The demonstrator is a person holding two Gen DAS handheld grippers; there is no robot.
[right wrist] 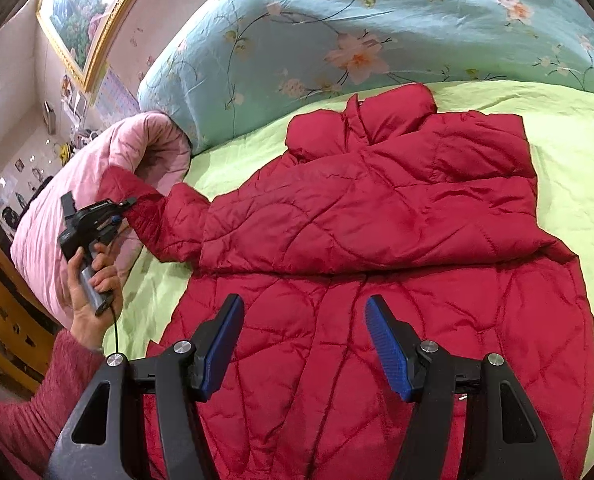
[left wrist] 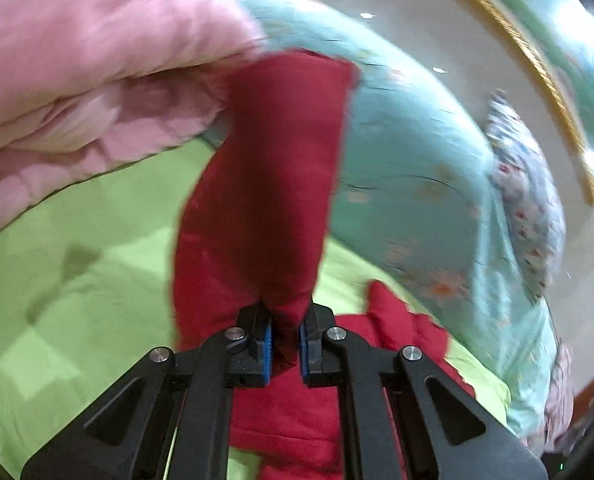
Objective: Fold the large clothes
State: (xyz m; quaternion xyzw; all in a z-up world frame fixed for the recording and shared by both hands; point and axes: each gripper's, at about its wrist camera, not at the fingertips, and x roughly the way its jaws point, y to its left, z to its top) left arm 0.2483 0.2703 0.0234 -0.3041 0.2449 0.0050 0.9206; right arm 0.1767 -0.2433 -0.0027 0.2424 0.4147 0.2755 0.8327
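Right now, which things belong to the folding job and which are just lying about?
In the job:
red jacket
its sleeve, clamped in the left gripper
right gripper, open over the jacket

Lying about:
pink quilt
blue floral quilt
framed picture
wooden chair

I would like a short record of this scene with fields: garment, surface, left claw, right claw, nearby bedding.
garment: red quilted puffer jacket, upper part folded over
surface: light green bed sheet
left claw: shut on the jacket's sleeve, lifted off the sheet
right claw: open, above the jacket's lower part, holding nothing
nearby bedding: pink quilted blanket; turquoise floral duvet
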